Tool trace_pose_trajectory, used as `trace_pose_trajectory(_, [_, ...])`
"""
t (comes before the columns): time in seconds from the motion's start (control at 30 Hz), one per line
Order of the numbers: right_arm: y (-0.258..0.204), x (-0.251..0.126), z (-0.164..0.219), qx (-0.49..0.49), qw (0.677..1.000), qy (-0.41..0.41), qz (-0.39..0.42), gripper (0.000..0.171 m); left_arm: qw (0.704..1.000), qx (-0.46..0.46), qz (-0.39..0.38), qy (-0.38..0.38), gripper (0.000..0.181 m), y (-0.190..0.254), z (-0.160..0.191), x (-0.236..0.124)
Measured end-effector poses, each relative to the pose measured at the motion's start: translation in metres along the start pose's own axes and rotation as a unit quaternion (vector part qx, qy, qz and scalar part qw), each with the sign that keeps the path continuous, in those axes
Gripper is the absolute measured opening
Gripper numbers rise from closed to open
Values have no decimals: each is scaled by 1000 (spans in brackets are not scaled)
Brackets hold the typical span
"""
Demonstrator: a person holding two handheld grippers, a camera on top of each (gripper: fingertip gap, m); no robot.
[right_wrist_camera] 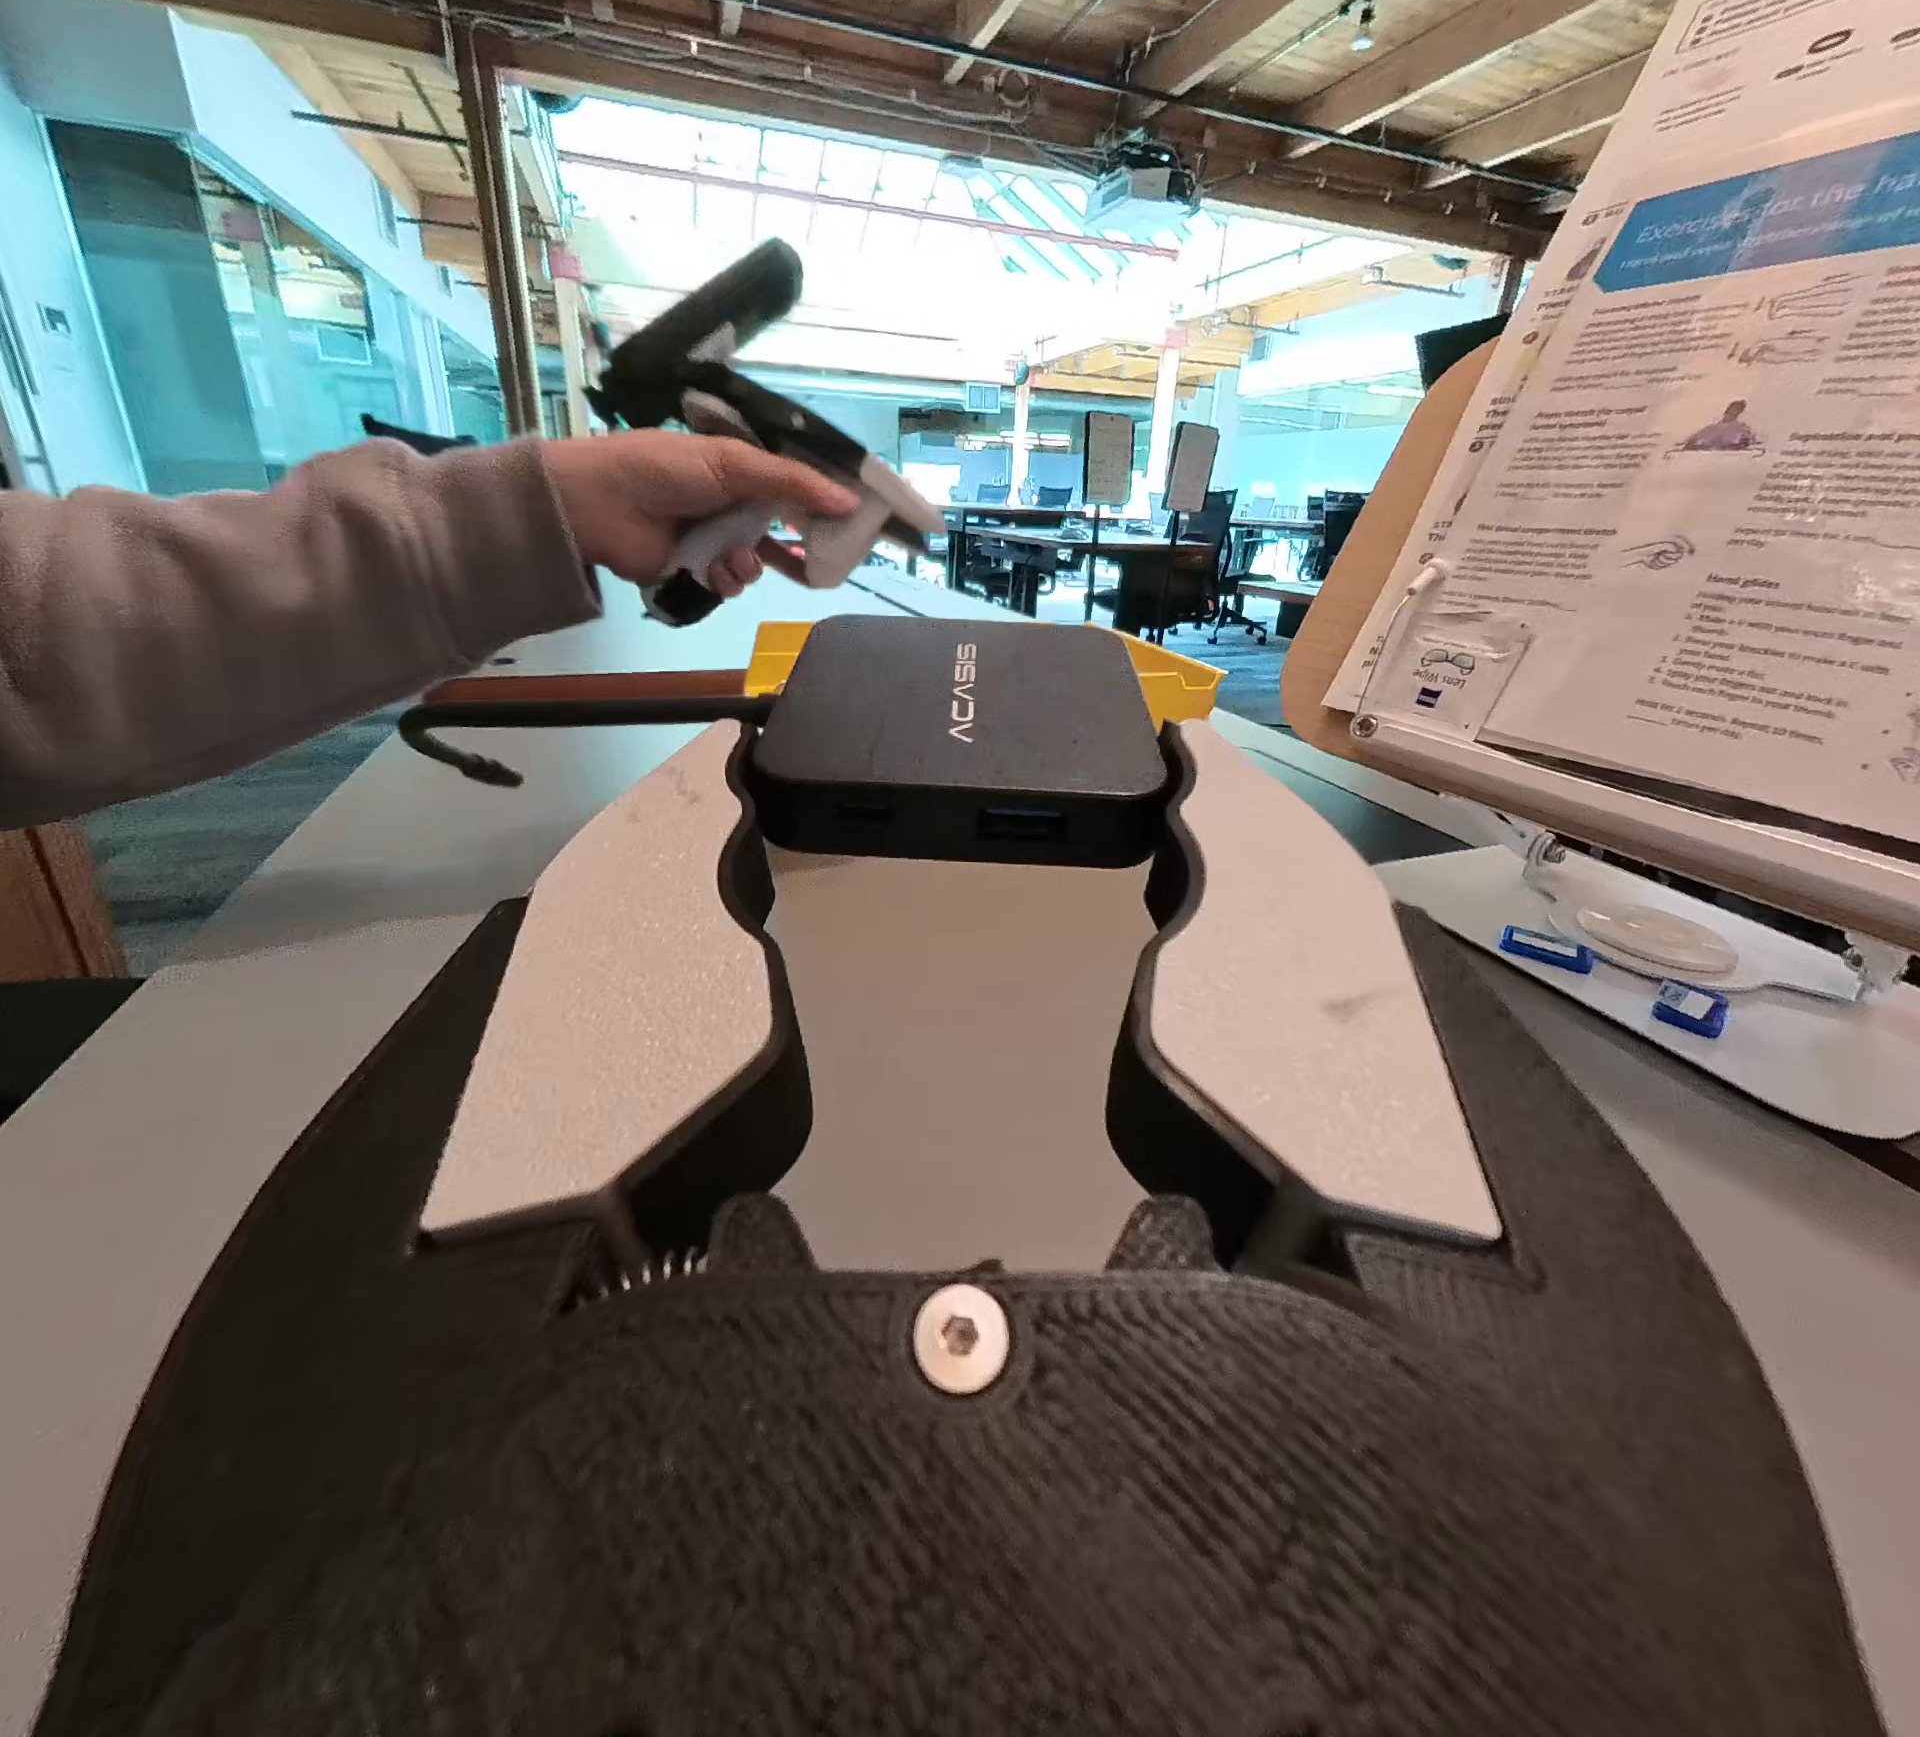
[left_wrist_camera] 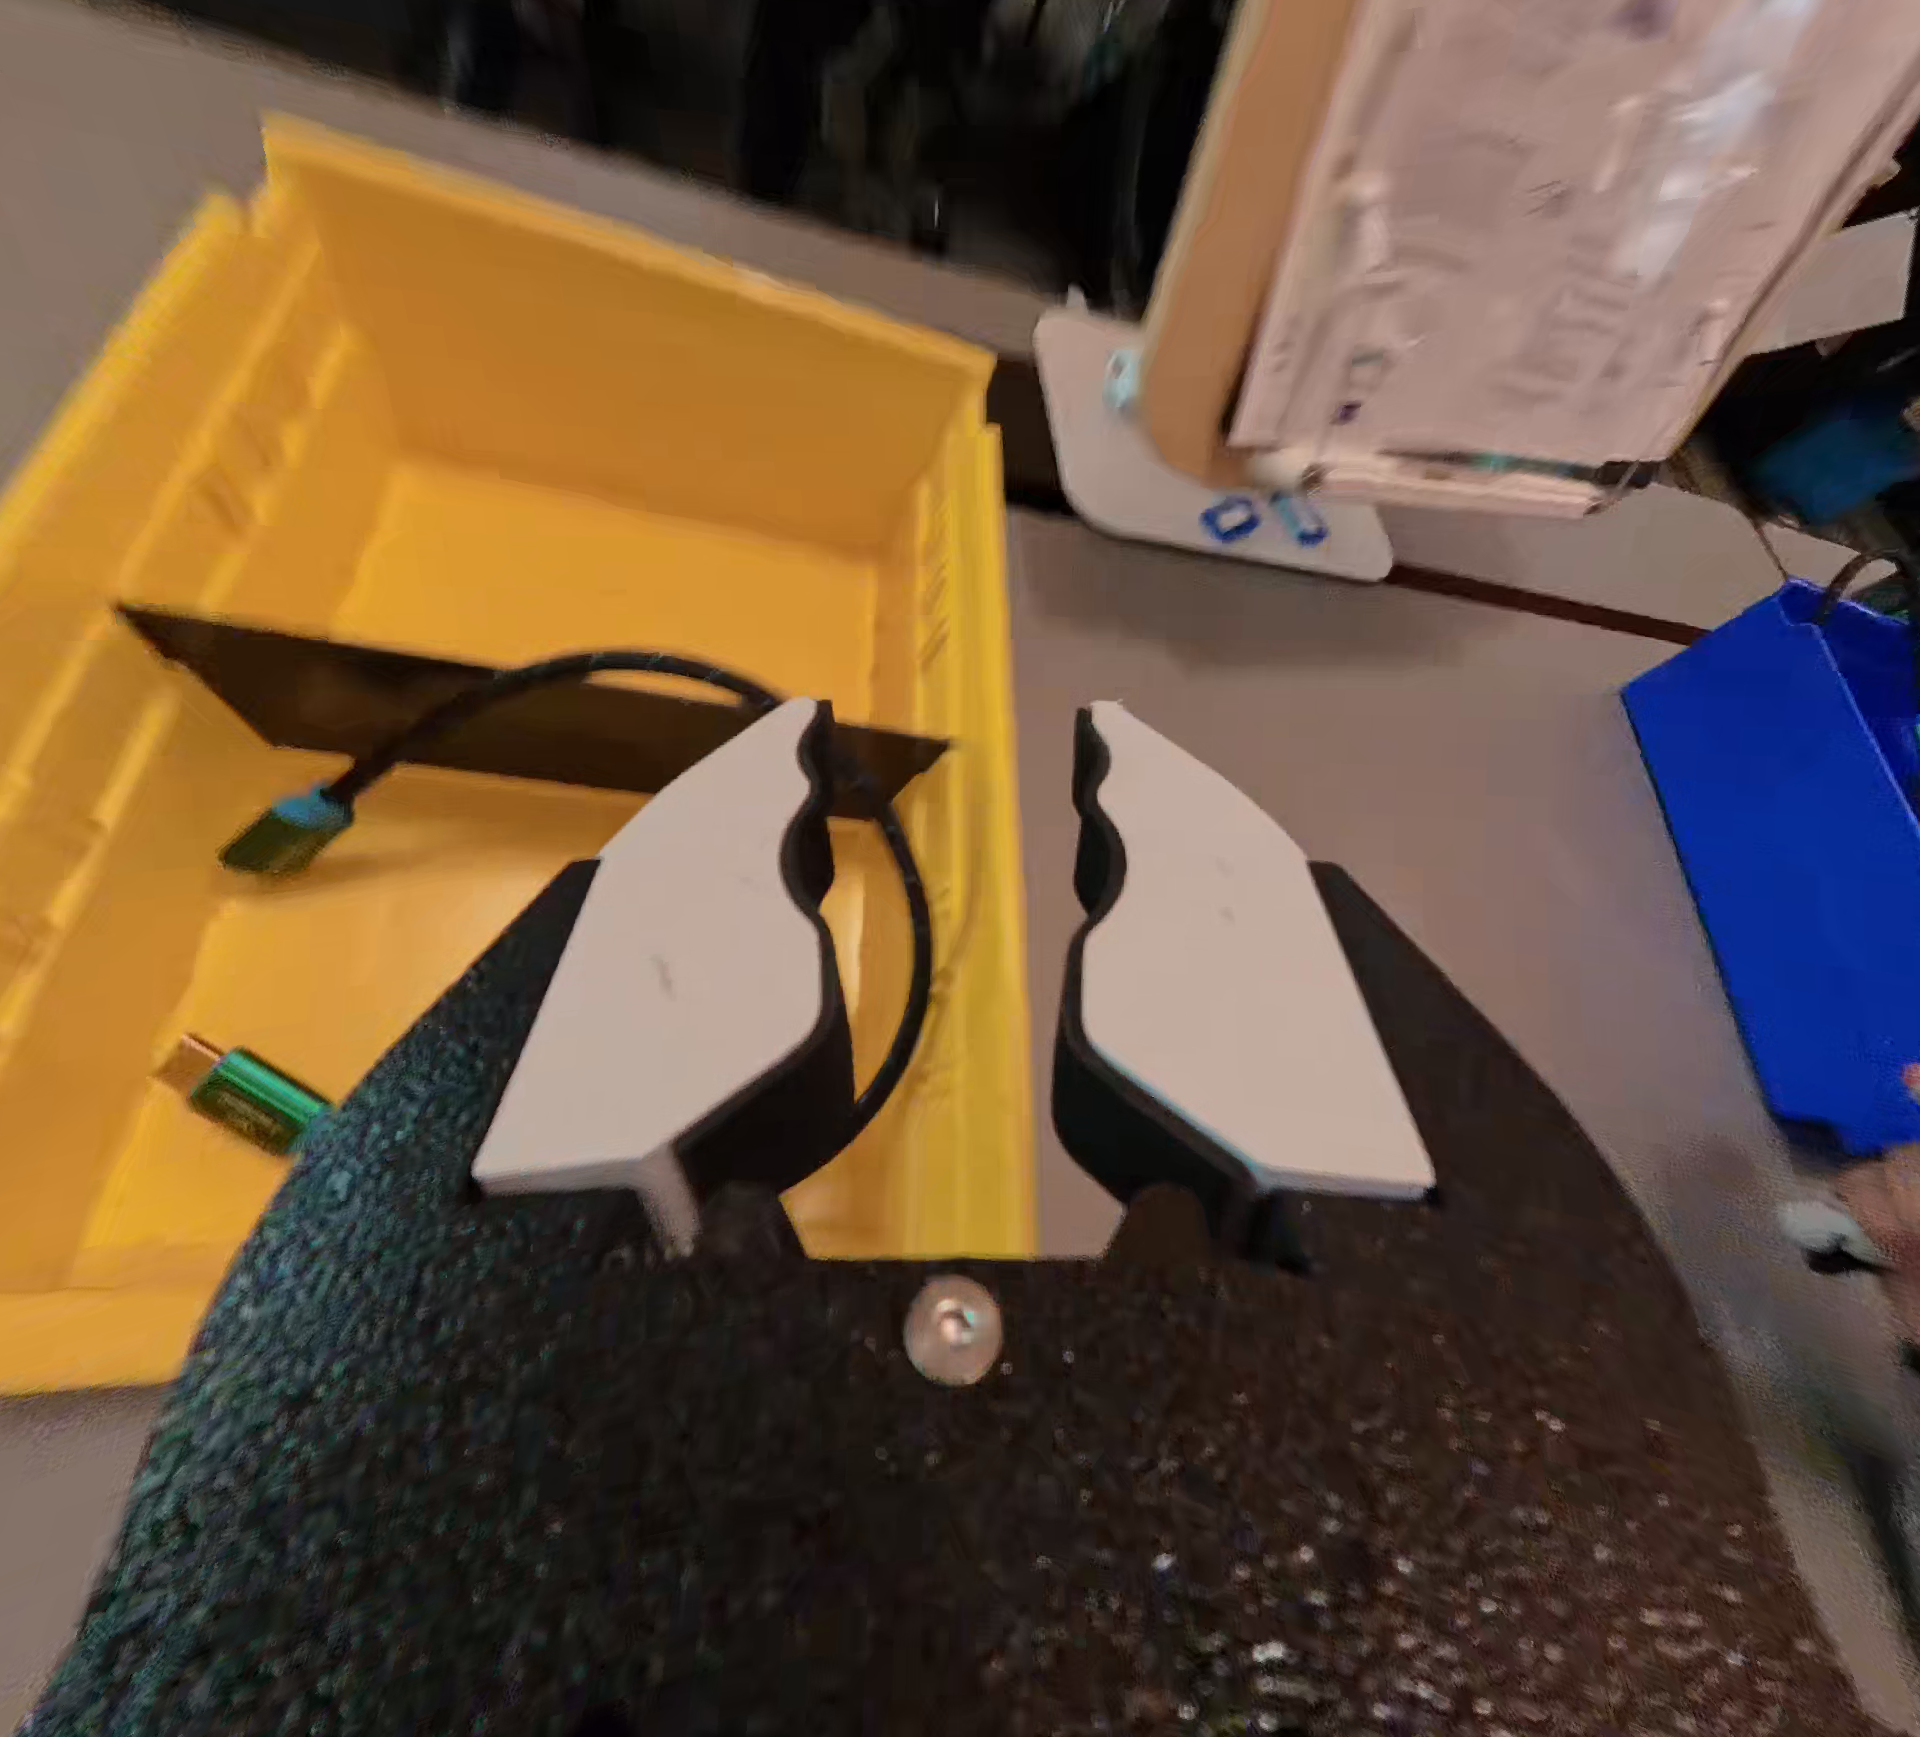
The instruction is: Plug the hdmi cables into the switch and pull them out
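right gripper [right_wrist_camera: 956,794]: i have it closed on the black switch [right_wrist_camera: 956,721], fingers pressing its two sides, lifted off the grey table [right_wrist_camera: 312,856]; two ports face back toward me and its own lead trails off to the left.
left gripper [left_wrist_camera: 951,856]: fingers apart with nothing between them, hovering over the right edge of the yellow bin [left_wrist_camera: 582,399].
cable [left_wrist_camera: 644,700]: one black hdmi cable lies curled in the bin, a green plug [left_wrist_camera: 286,830] by the black divider [left_wrist_camera: 520,700] and a second green plug [left_wrist_camera: 249,1100] nearer me; neither is plugged in.
step in hand: as i judge it, fetching a plug with my left.
how to do it well: come down over the nearer plug, close across its flat sides on the shell rather than the cord, leave the metal tip sticking out, then hold the switch level and line the tip squarely with a port before pushing.
risk: a grip on the cord would let the plug swivel and miss.
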State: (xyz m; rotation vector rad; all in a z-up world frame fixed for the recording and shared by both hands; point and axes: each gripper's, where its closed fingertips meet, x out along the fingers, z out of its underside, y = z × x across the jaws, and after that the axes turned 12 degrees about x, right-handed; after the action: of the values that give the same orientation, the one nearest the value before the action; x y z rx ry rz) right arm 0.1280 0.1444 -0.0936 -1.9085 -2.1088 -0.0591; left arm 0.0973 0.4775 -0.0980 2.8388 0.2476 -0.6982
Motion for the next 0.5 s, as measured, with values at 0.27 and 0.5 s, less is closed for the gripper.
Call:
trace_pose_trajectory(0.27, [-5, 2, 4, 1, 1000, -3, -14, 72, 985, -99, 87, -113, 21, -20, 64, 59])
trace_pose_trajectory(0.5, [-4, -5, -9, -6, 1000, 15, -11, 72, 995, 3, 66, -73, 10, -12, 48, 40])
